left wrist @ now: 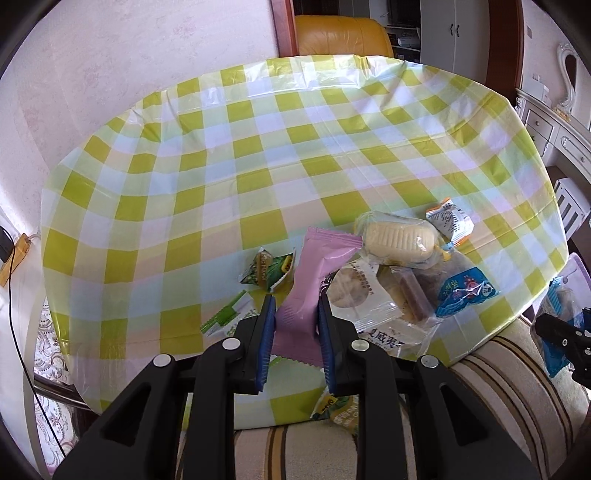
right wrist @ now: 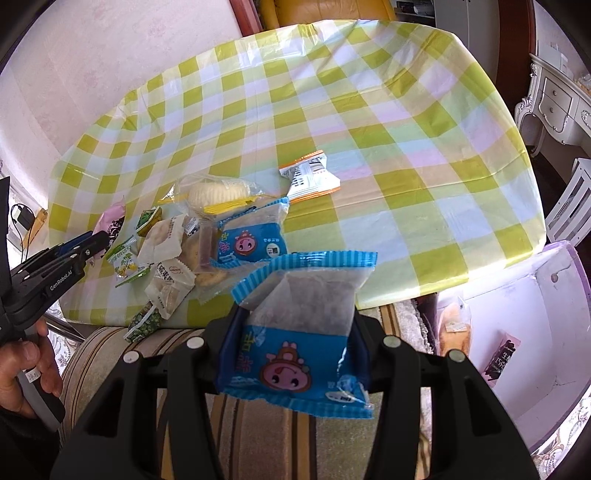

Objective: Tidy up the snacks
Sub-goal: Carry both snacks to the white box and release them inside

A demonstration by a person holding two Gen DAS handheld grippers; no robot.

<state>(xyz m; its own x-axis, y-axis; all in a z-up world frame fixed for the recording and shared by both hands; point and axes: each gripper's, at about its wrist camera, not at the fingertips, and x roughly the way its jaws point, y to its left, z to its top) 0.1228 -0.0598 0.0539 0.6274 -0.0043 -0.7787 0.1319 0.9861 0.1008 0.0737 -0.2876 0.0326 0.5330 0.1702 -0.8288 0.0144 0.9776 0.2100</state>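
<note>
My left gripper is shut on a pink snack packet, held over the near edge of the checked table. My right gripper is shut on a blue snack packet with a pig cartoon, held above the striped seat in front of the table. A pile of snacks lies on the table's near part: a pale bun in clear wrap, a second blue packet, a white and orange packet, cracker packs and small green packets. The left gripper also shows in the right wrist view.
A white box with a purple rim stands at the right below the table, with a bun packet and a dark-printed packet inside. A striped sofa seat lies below my grippers. A yellow chair stands beyond the table.
</note>
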